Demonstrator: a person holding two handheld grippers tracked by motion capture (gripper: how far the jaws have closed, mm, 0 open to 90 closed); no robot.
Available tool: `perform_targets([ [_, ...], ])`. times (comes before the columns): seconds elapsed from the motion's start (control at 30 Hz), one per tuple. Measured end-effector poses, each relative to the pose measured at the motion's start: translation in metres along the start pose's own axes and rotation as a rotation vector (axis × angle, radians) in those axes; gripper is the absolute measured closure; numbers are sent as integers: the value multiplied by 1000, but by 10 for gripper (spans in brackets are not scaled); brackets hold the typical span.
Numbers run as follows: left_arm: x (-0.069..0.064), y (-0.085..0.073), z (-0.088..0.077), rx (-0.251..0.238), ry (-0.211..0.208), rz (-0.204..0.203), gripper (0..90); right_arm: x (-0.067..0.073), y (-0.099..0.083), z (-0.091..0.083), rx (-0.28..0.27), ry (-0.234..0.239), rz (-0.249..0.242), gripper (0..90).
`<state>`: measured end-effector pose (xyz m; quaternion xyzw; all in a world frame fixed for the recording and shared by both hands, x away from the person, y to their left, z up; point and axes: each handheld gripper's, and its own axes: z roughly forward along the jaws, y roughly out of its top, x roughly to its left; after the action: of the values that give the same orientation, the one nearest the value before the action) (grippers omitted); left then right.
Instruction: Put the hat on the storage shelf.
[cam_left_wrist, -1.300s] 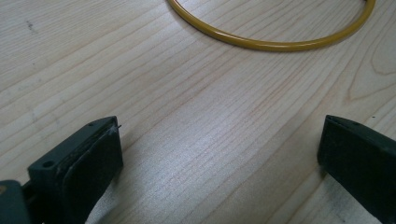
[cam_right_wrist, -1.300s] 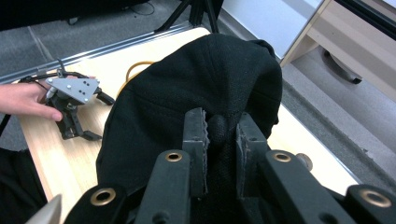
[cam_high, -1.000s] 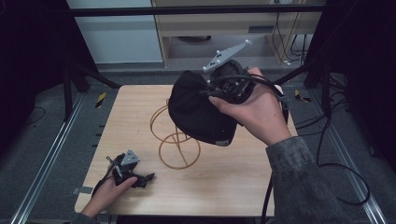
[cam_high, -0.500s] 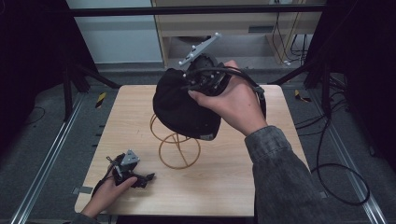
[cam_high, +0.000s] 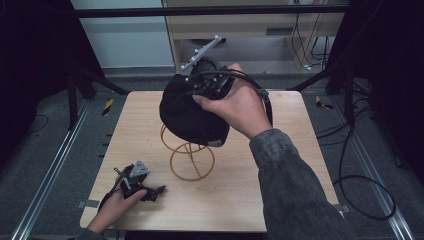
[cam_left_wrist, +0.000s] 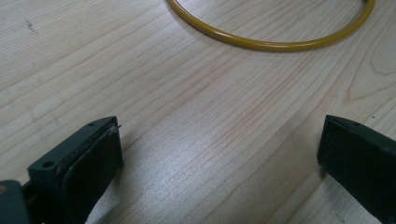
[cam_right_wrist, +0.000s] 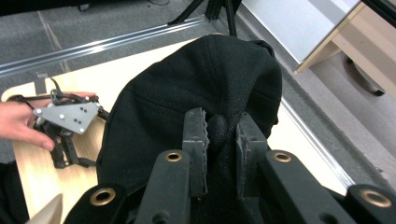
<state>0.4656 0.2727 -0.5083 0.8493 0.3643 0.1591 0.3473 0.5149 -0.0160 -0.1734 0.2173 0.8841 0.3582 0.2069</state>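
A black fabric cap (cam_high: 189, 116) hangs over the top of a yellow wire stand (cam_high: 192, 161) in the middle of the wooden table (cam_high: 280, 165). My right gripper (cam_high: 199, 88) is shut on it; in the right gripper view the jaws pinch a fold of the cap (cam_right_wrist: 205, 79) between the pads of my right gripper (cam_right_wrist: 219, 131). My left gripper (cam_high: 154, 191) rests on the table at the front left, held by a hand. Its jaws stand wide apart over bare wood in the left gripper view (cam_left_wrist: 219, 154), with the stand's base ring (cam_left_wrist: 271, 44) ahead.
Metal rails (cam_high: 55, 165) run along the floor on both sides of the table. A wooden cabinet (cam_high: 260, 30) stands behind the table, and black cables (cam_high: 360, 185) lie on the floor at the right.
My right hand has carried the cap leftwards and slightly down, from the table's right side to over the wire stand. The left hand and its gripper have stayed put.
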Motion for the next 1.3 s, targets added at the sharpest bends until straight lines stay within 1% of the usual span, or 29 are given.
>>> perform_targets([
  [0.17,0,0,0,0,0,0,0,1,4,7,3,12,3,777],
  [0.23,0,0,0,0,0,0,0,1,6,14,11,23,3,775],
  [0.27,0,0,0,0,0,0,0,1,6,14,11,23,3,775],
  [0.37,0,0,0,1,0,1,0,1,6,23,27,26,-7,775],
  [0.43,0,0,0,1,-1,1,0,0,6,26,24,29,5,775],
  [0.57,0,0,0,1,-1,1,0,0,8,32,24,47,13,775],
  [0.63,0,0,0,4,-1,4,0,0,8,34,25,48,13,774],
  [0.77,0,0,0,4,-1,4,0,1,9,40,45,59,12,773],
  [0.9,0,0,0,4,-1,4,0,3,9,44,49,72,12,772],
  [1.07,0,0,0,1,0,1,0,3,7,49,63,75,18,772],
  [1.1,0,0,0,1,-1,1,0,5,6,51,74,81,13,771],
  [1.17,0,0,0,1,-1,1,0,6,5,54,80,81,9,769],
  [1.3,0,0,0,0,0,1,0,6,3,56,86,85,11,767],
])
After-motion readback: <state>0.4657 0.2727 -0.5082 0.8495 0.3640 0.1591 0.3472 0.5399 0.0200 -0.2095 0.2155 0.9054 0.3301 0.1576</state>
